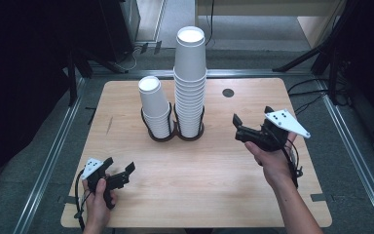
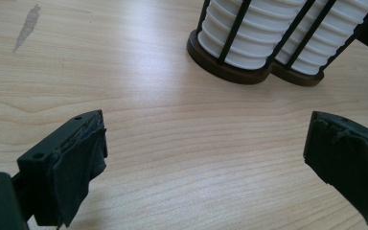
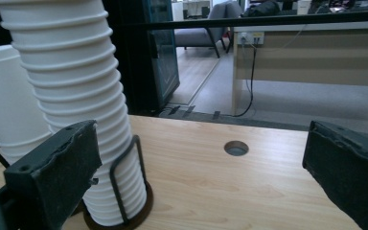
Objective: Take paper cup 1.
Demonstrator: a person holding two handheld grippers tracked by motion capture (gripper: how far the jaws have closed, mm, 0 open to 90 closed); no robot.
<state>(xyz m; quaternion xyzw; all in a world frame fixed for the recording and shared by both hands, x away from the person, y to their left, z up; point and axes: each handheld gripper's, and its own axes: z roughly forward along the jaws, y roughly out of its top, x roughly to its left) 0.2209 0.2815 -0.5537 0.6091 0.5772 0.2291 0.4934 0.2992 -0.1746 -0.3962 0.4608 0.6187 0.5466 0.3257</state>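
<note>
- The right gripper (image 1: pixel 246 127) is held up off the table at the right side, in the person's right hand (image 1: pixel 271 158), its jaws spread wide with nothing between them.
- In the right gripper view those two black jaws stand far apart at the lower corners; the taller stack of white paper cups (image 3: pixel 74 96) rises just beyond the left one, clear of it.
- The grey three-cornered plate (image 1: pixel 286 122) sits on top of this gripper, and its cable (image 1: pixel 293 161) trails down beside the wrist.
- The left gripper (image 1: pixel 122 173) rests low near the table's front left corner, gripped by the left hand (image 1: pixel 100 197), jaws also released and empty.
- In the left gripper view its padded jaws frame bare wood, with the holder's round bases (image 2: pixel 249 69) further ahead and well apart from the pads.
- The taller stack (image 1: pixel 190 83) stands upright at the middle of the wooden table (image 1: pixel 199 185), towards the far edge, seated in the right ring of a dark double wire holder (image 1: pixel 175 131).
- The shorter stack of cups (image 1: pixel 155 107) sits in the left ring, leaning slightly leftwards, just beside the taller one.
- Both grippers are apart from the cups, the right one nearer.
- A round cable hole (image 1: pixel 228 92) lies in the tabletop to the right of the stacks, near the far edge.
- A grey scuff mark (image 2: pixel 27 26) shows on the wood in the left gripper view.
- Grey floor (image 1: pixel 44 161) surrounds the table.
</note>
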